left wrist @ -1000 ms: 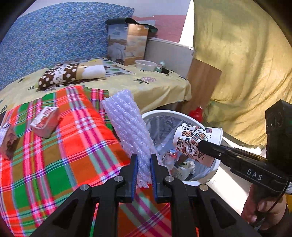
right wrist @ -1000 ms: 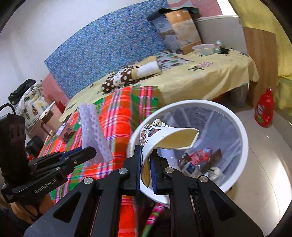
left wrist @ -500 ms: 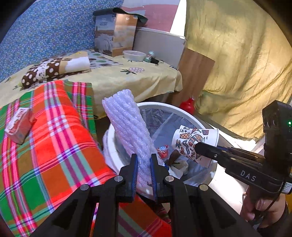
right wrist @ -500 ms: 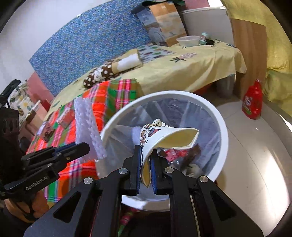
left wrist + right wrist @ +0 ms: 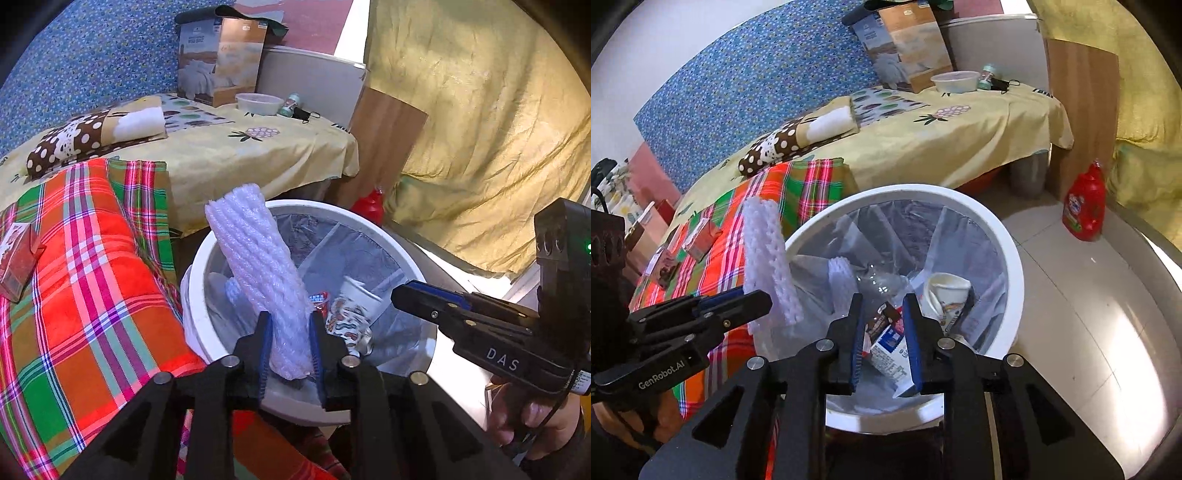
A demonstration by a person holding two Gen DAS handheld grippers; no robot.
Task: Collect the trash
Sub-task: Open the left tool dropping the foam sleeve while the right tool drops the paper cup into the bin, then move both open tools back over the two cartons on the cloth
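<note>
Left wrist view: the left tongs point(image 5: 290, 338) are pinched on the lower end of a white foam sleeve point(image 5: 258, 266), which stands up and leans over the near rim of the white bin point(image 5: 195, 269). The sleeve is above the bin mouth but not yet let go.

Right wrist view: the right tongs point(image 5: 884, 328) stand apart with nothing between the blue pads; they hang directly over the bin point(image 5: 1015, 258). Through the gap one sees wrappers and a small carton point(image 5: 890, 350) lying on the grey liner inside. A patterned paper cup point(image 5: 947, 295) lies on its side in the bin, against the far-right wall, clear of the tongs. A second piece of white foam point(image 5: 840, 277) also sits inside.

Progress, my judgement: the cup is binned; the foam sleeve is in position and only needs releasing. Still left on the bed: at least two small boxes point(image 5: 701, 238) on the red-green checked blanket point(image 5: 92, 277), well apart from the bin. One of them shows at the left edge of the left view point(image 5: 16, 258). Whether the bowl point(image 5: 955, 81) and small bottle on the far yellow sheet count as trash I cannot tell.

The red bottle point(image 5: 1084, 206) on the floor stands beyond the bin, untouched.
</note>
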